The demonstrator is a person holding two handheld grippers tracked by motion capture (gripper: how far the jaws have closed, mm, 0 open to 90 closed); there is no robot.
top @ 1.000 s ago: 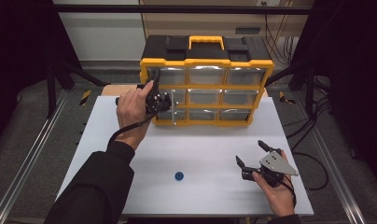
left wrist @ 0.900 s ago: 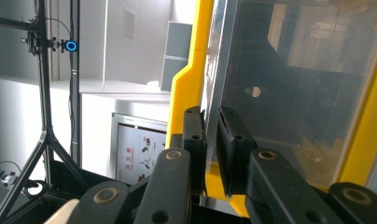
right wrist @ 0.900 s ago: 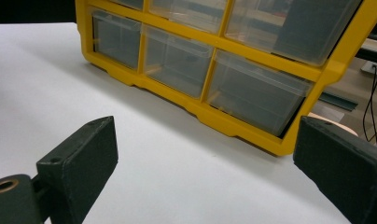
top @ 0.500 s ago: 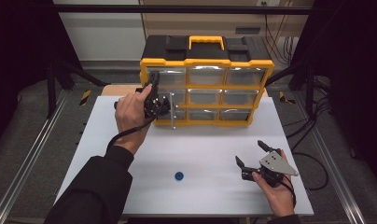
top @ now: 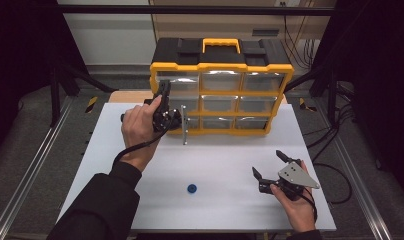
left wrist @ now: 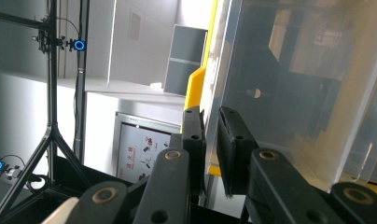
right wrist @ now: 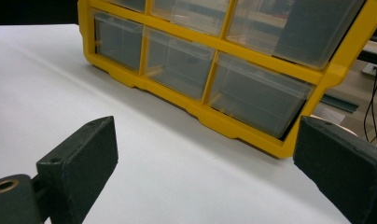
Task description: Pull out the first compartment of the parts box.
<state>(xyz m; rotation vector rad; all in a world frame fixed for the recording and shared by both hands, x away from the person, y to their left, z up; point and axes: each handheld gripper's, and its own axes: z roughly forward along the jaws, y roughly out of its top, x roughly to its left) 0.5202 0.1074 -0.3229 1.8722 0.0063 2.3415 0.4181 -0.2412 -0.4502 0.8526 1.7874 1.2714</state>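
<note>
A yellow and black drawer organizer (top: 222,65) stands at the back of the white table (top: 225,165). Its bottom-left clear drawer (top: 184,125) is pulled partway out. My left gripper (top: 177,120) is shut on that drawer's front edge, and in the left gripper view the jaws (left wrist: 210,119) pinch the clear plastic drawer (left wrist: 294,93). My right gripper (top: 267,163) rests open near the table's front right, holding nothing. In the right gripper view its wide-apart jaws (right wrist: 210,135) face the organizer's (right wrist: 224,43) lower drawers. A small blue round piece (top: 192,188) lies on the table near the front middle.
Metal rails run along both sides of the table. Black stands and cables sit on the floor beyond the right edge. The organizer's other drawers look pushed in.
The left hand has drawn back toward the person, and the bottom-left drawer has slid out of the organizer with it. The right gripper has stayed still.
</note>
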